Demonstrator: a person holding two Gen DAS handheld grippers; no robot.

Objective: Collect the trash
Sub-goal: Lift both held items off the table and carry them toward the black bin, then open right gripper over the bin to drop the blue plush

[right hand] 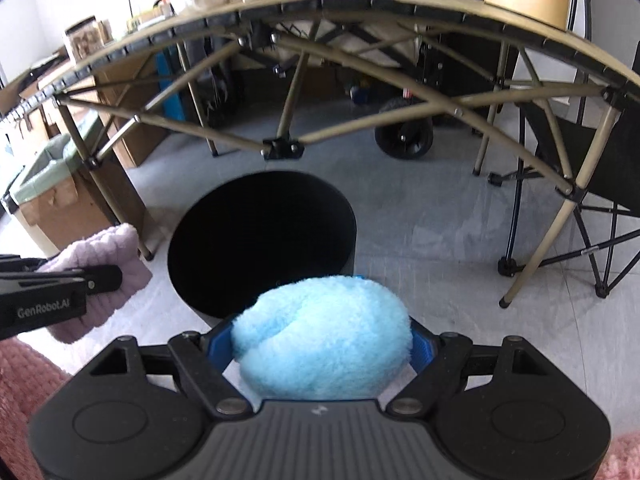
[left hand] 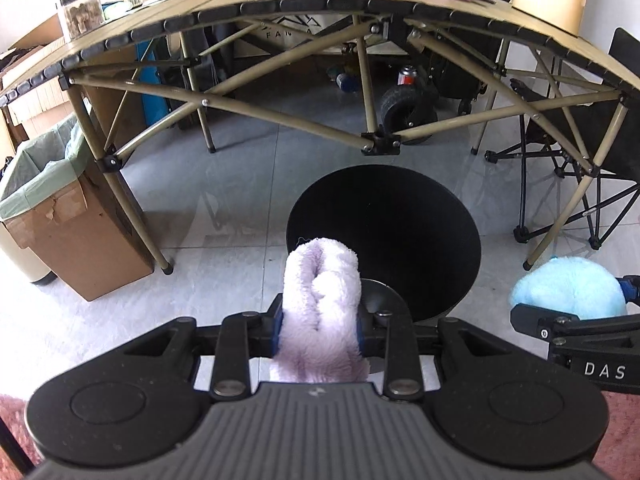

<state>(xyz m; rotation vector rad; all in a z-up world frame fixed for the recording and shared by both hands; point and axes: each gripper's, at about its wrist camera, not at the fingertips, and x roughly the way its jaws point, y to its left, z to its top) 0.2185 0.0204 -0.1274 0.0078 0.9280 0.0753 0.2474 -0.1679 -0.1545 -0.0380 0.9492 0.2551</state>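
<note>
Left tongs (left hand: 320, 330): clamp lilac fleece (left hand: 320, 304) at black bin (left hand: 384, 240) rim.
Right tongs (right hand: 320, 346): grip blue fleece (right hand: 320, 344).
Tip: centre over bin mouth before release.

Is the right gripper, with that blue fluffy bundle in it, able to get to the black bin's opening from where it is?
Probably yes. The right gripper holds the blue bundle just short of the black bin, whose mouth is open with nothing across it.

Grey tiled floor (left hand: 248, 184), below my claws.
Black bin (left hand: 384, 240) stands on it; cardboard box (left hand: 80, 232) at nine o'clock.
</note>
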